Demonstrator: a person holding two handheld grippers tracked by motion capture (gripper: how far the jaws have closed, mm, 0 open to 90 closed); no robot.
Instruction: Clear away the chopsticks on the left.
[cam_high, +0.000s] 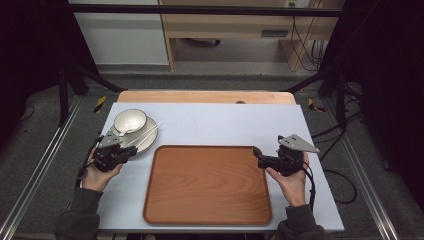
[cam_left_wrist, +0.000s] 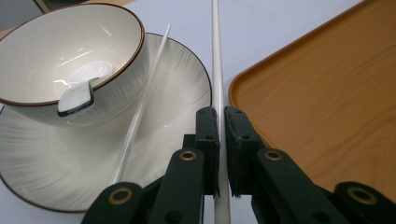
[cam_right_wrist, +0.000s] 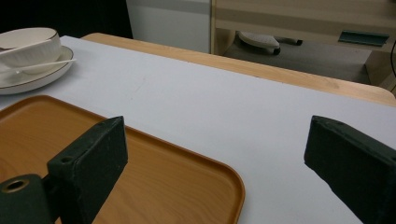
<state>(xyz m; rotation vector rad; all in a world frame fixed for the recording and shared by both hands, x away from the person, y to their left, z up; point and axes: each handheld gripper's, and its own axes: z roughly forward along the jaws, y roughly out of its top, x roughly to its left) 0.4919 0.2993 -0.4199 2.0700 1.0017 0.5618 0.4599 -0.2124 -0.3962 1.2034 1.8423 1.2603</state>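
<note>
A white bowl (cam_high: 130, 120) with a brown rim sits on a white plate (cam_high: 131, 139) at the table's left. In the bowl lies a white spoon (cam_left_wrist: 79, 97). Two white chopsticks rest across the plate: one (cam_left_wrist: 140, 109) lies loose against the bowl, and on the other (cam_left_wrist: 216, 70) my left gripper (cam_left_wrist: 221, 125) is shut near its lower end. That left gripper (cam_high: 131, 151) sits at the plate's near edge. My right gripper (cam_high: 256, 151) stands open above the far right corner of the wooden tray (cam_high: 207, 185), nothing between its jaws.
The wooden tray (cam_right_wrist: 154, 177) lies in the middle of a white mat (cam_high: 225, 122) on the wooden table. Bowl and plate (cam_right_wrist: 32, 77) sit far left in the right gripper view. Beyond the table stand a shelf unit (cam_high: 235, 25) and dark frame posts.
</note>
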